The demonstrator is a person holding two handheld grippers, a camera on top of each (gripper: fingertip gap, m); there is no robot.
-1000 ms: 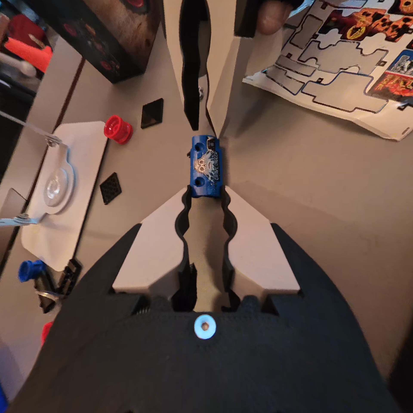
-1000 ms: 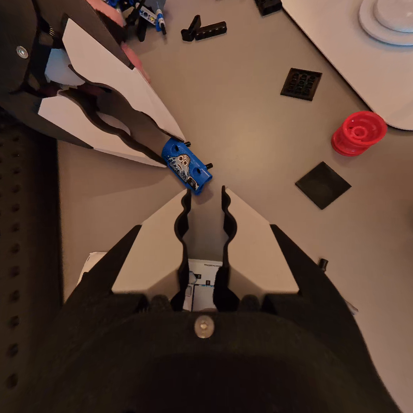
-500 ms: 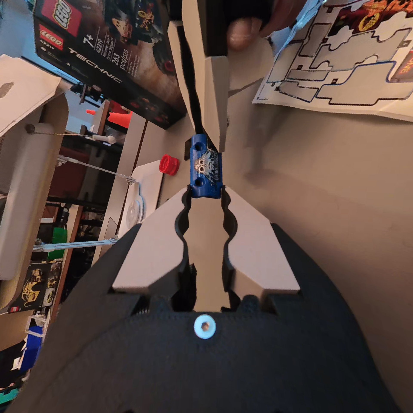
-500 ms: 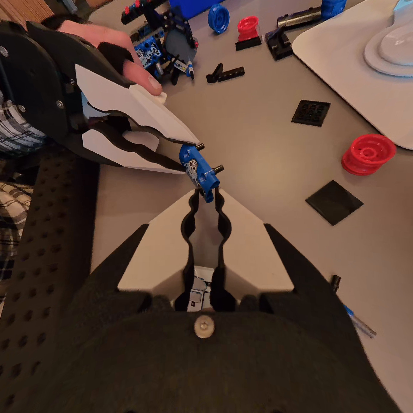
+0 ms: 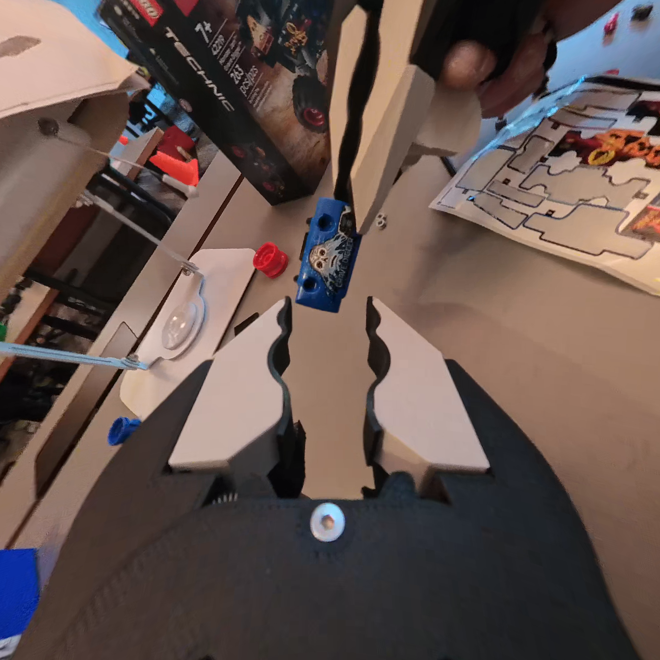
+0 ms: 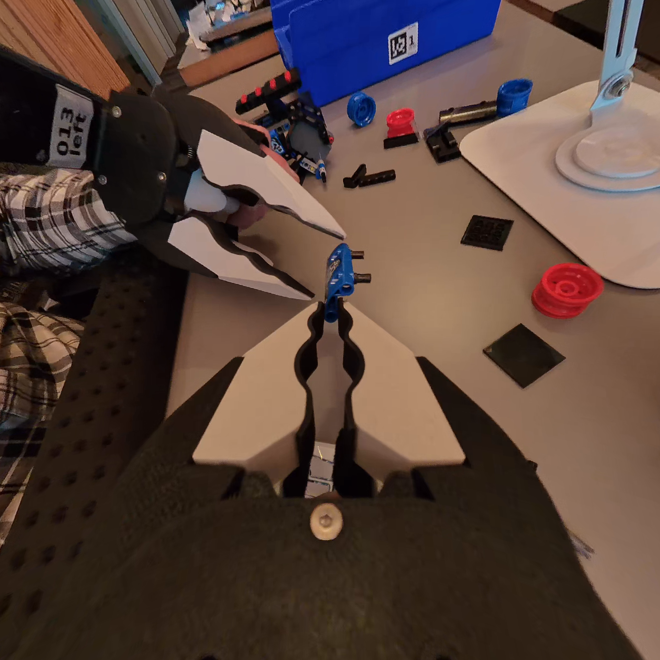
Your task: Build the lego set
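Pinching short blue decorated plastic Lego panel [image 6: 337, 282] endwise: right gripper [image 6: 329, 308], long axis forward; left gripper [image 5: 326, 303] spread, just beside.

A: Blue Technic panel [image 6: 338, 276] was off the table, pinched at its lower end between the fingertips of the right gripper [image 6: 330, 310]. Long axis near upright, edge-on in the right wrist view.

B: Markings?

A: Printed sticker with a pale skull-like figure on the broad face [image 5: 326, 259]; two round holes beside it. Two black pins stuck out sideways from the opposite face.

B: Contact elsewhere?

A: None visible; the panel hung clear of the tabletop.
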